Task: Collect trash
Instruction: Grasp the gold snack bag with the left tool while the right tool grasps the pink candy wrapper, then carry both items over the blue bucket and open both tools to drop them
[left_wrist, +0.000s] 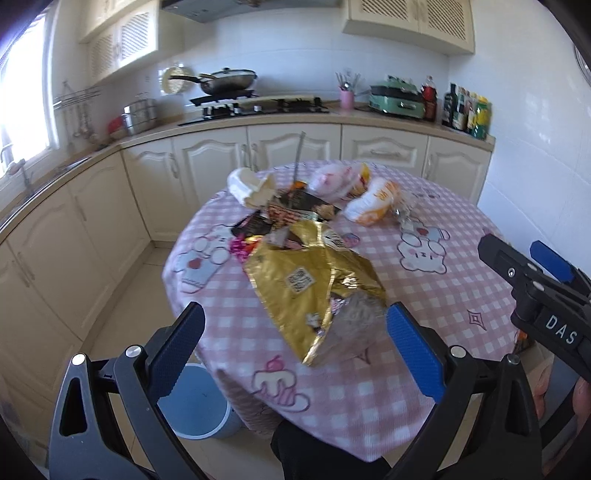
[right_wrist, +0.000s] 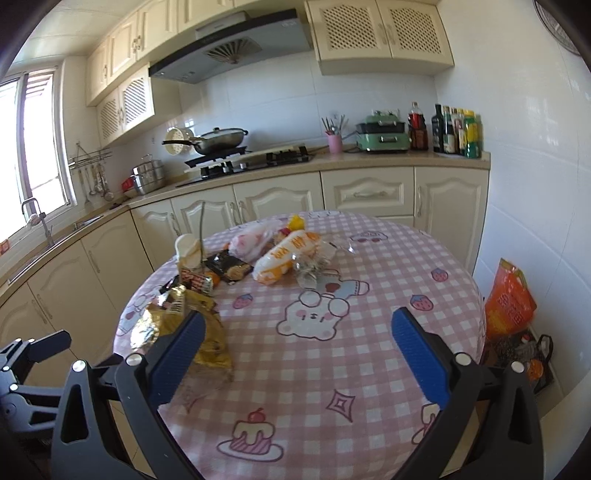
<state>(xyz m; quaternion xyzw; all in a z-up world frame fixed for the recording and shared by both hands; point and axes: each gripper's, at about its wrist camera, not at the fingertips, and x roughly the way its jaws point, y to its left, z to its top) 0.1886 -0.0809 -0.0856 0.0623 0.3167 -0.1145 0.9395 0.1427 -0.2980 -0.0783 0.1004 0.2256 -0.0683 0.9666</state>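
The gold wrapper (left_wrist: 314, 284) lies near the surface's (left_wrist: 424, 295) front-left edge, likely light, crinkly and slippery (best pinched at its flat near end). The left hand-held gripper (left_wrist: 295, 347) hovers wide open and empty; the right hand-held gripper (right_wrist: 299, 354) likewise. A blue bin (left_wrist: 195, 402) stands below the edge.

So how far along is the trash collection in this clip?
Nothing looks collected: the wrappers and gold bag lie on the table. Both hand-held grippers, left and right, are open and empty. The blue bin sits on the floor beside the table.
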